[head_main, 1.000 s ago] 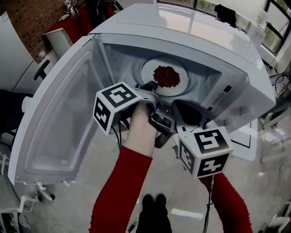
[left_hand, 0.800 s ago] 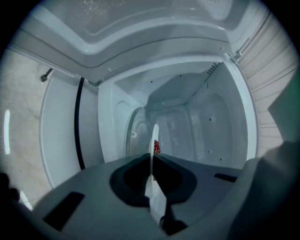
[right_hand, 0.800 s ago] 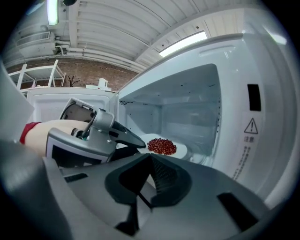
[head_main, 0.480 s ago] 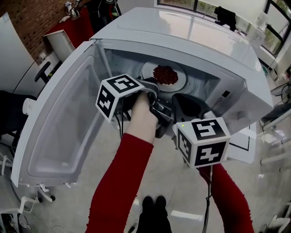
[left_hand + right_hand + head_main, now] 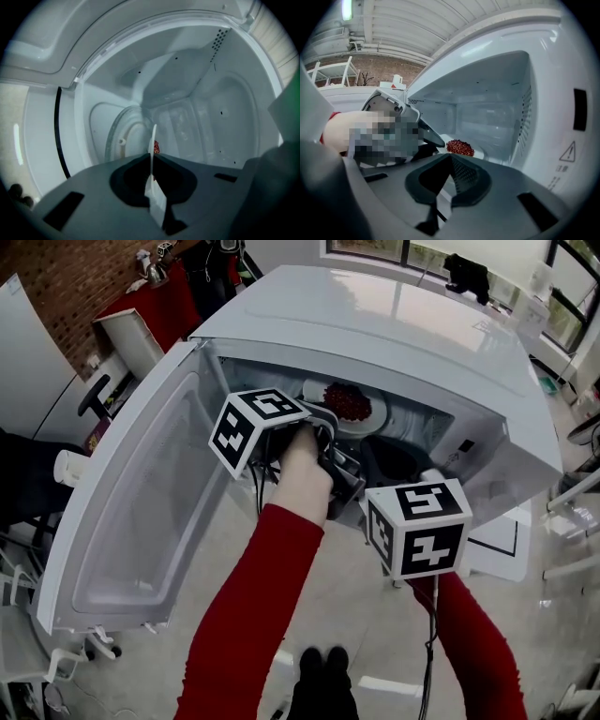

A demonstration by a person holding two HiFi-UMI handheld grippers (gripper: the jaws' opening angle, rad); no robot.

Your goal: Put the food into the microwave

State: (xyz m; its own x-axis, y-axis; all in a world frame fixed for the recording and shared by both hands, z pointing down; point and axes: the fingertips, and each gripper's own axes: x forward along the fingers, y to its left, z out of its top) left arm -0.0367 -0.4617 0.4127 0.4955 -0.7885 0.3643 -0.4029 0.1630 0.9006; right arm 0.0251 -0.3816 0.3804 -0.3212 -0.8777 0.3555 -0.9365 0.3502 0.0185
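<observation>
A pale floor (image 5: 366, 615) spreads underfoot, and no surface under the microwave (image 5: 394, 324) can be made out from the head view. Nearest are the person's red sleeves (image 5: 246, 615), reaching forward and up. The right tool (image 5: 389, 457) hangs at the mouth of the oven, just right of the other. In the right gripper view its jaws are clenched together with nothing between them. The left tool (image 5: 323, 432) is a little further in, past the threshold. Its jaws grasp the rim of a white plate (image 5: 375, 418), which the left gripper view shows edge-on between them. The door (image 5: 141, 512) stands swung wide to the left. On the plate sits the food (image 5: 347, 401), a heap of small red pieces, well inside the cavity and toward its middle. Beyond it in the left gripper view is the round turntable (image 5: 124, 140). Whether the plate already rests on it or is held just clear cannot be told. Past that are the pale rear wall of the cavity and, outside at the far left, a brick wall (image 5: 66, 277). By my reading the task is nearly done, since the food is in the oven. What remains is setting the plate down if it is not down, letting go of the rim, and drawing both tools out.
</observation>
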